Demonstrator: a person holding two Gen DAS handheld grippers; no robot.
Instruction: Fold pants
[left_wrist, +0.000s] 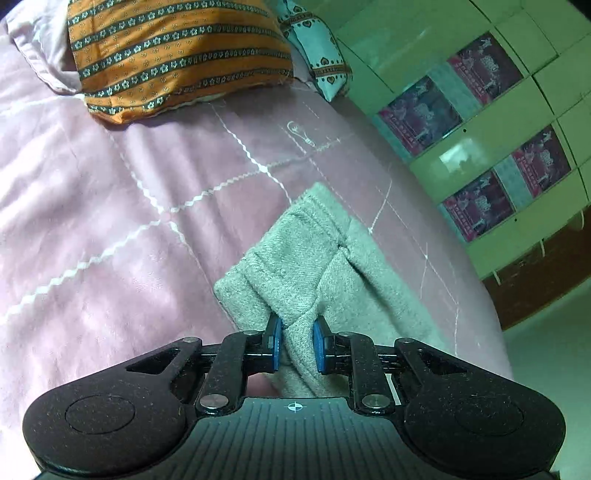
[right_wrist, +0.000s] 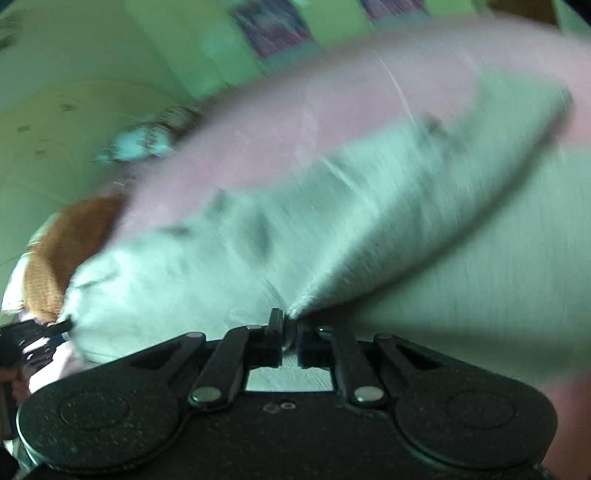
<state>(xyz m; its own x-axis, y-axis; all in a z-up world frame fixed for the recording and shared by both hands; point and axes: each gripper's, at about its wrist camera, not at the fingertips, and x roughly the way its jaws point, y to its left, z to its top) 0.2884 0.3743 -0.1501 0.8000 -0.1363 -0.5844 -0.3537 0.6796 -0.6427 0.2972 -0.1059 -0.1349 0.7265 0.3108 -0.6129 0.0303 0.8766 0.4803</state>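
The pants (left_wrist: 314, 258) are pale grey-green knit fabric lying on a pink bedspread (left_wrist: 110, 221). My left gripper (left_wrist: 297, 345) is shut on a bunched fold of the pants, which drape away from its blue pads (left_wrist: 275, 343). In the right wrist view, which is motion-blurred, my right gripper (right_wrist: 290, 332) is shut on another edge of the pants (right_wrist: 295, 229), with the cloth stretched out ahead of it. The left gripper (right_wrist: 55, 326) shows at the far left of that view, at the cloth's other end.
An orange striped pillow (left_wrist: 177, 55) and a pale blue patterned one (left_wrist: 317, 48) lie at the head of the bed. A green tiled wall (left_wrist: 498, 110) runs along the bed's right side. The bed edge (left_wrist: 480, 295) drops off at right.
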